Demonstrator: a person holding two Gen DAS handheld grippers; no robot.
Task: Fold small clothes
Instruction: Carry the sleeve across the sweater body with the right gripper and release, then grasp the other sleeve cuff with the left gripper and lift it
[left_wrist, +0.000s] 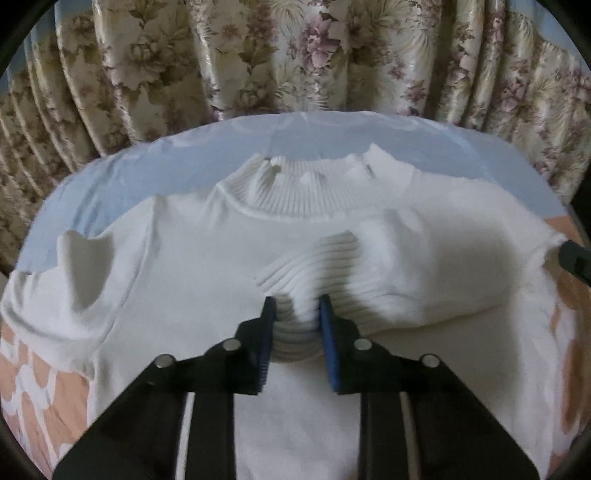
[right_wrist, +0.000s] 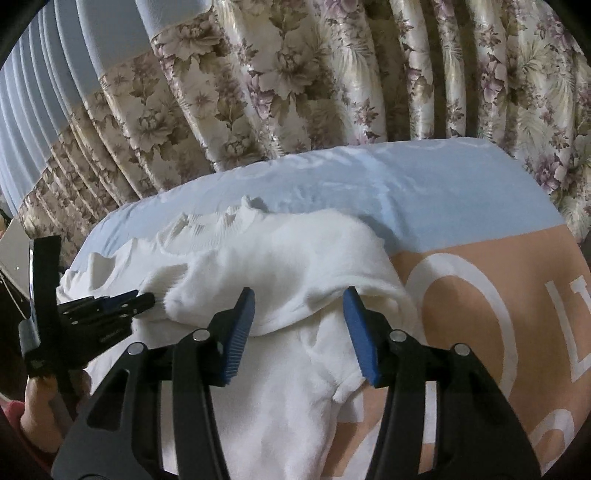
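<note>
A small white sweater (left_wrist: 177, 280) lies flat on the bed cover, its ribbed collar (left_wrist: 295, 195) at the far side. One sleeve is folded across the chest, and its ribbed cuff (left_wrist: 295, 280) is bunched between the blue pads of my left gripper (left_wrist: 296, 306), which is shut on it. In the right wrist view the sweater (right_wrist: 295, 251) lies under my right gripper (right_wrist: 298, 299). Its jaws stand apart over the folded sleeve at the sweater's right shoulder, and the pads do not press the cloth. The left gripper (right_wrist: 146, 299) shows at the left of that view.
The bed cover is pale blue (left_wrist: 332, 133) at the far side and peach with white print (right_wrist: 480, 314) nearer. A floral curtain (left_wrist: 295, 55) hangs close behind the bed. A person's hand (right_wrist: 33, 406) holds the left gripper's handle at the lower left.
</note>
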